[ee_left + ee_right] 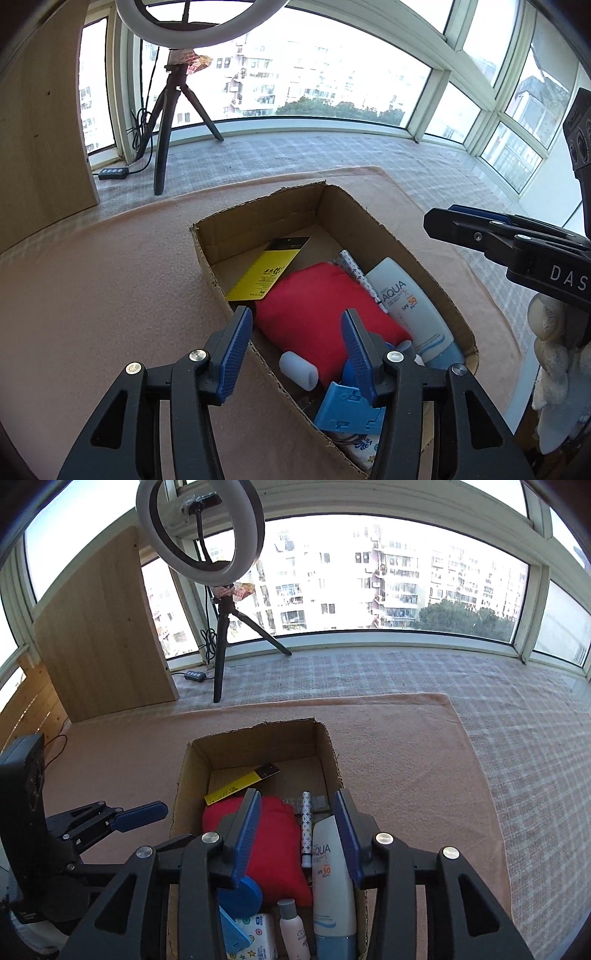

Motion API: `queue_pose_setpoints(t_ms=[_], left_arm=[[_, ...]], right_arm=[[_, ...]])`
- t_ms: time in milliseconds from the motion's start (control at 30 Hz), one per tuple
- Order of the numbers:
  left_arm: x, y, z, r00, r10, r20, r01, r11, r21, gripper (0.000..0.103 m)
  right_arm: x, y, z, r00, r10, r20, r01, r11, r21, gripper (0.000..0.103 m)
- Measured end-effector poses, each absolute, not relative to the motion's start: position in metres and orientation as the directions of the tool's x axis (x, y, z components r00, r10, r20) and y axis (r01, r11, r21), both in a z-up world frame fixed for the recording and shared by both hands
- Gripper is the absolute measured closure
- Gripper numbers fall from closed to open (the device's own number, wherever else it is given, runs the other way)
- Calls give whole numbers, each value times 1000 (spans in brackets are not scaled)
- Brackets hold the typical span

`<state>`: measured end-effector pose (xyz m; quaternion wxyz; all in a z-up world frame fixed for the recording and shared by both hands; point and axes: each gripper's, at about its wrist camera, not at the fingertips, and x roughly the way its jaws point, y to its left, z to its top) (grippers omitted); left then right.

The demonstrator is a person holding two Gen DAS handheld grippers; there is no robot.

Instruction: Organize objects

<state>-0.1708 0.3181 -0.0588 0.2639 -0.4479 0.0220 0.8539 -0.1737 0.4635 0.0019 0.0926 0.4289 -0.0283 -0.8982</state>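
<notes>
One cardboard box (258, 738) sits on the pink mat (406, 757), holding one red pouch (280, 834), one sunscreen tube (332, 878) lying lengthwise with its cap nearest the cameras, one yellow card (236, 786) and one patterned pen (306, 823). Left tongs (295, 347) and right tongs (299, 830) both gape wide, empty, above the box.

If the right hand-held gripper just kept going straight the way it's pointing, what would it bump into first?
Probably the red cloth bundle in the cardboard box, which lies between the open fingers of the right hand-held gripper; depth is uncertain.
</notes>
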Motion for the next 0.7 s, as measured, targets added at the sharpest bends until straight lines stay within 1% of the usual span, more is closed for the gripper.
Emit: queue_pose_setpoints(t_ms=[100, 200, 267, 333, 433, 533, 567, 633, 700], left_arm=[[-167, 316, -57, -468, 421, -777, -470, -863, -184, 49], [-162, 309, -54, -473, 419, -775, -460, -868, -188, 49], [-158, 303, -50, -481, 415, -773, -454, -871, -186, 48], [-154, 296, -47, -486, 410, -772, -448, -875, -183, 42], [-147, 283, -41, -497, 407, -766, -439, -880, -183, 39], [-140, 267, -35, -507, 406, -761, -428, -884, -187, 34], [-138, 262, -33, -509, 406, -759, -425, -885, -189, 32], [-132, 250, -28, -519, 404, -753, -417, -889, -189, 24], [-127, 236, -24, -531, 396, -749, -406, -895, -186, 20]], right_arm=[[-170, 464, 2, -610, -198, -767, 133, -980, 148, 55], [-164, 463, 2, -608, -199, -769, 127, -980, 154, 53], [-159, 462, 1, -607, -198, -769, 120, -980, 158, 49], [-154, 461, 1, -607, -198, -769, 111, -980, 165, 44], [-145, 456, 2, -605, -203, -769, 106, -979, 175, 44], [-136, 447, 2, -602, -200, -773, 100, -979, 176, 37], [-132, 444, 2, -602, -201, -773, 100, -979, 176, 36], [-125, 437, 1, -601, -204, -773, 102, -978, 180, 34], [-119, 430, 1, -596, -208, -776, 101, -978, 184, 34]])
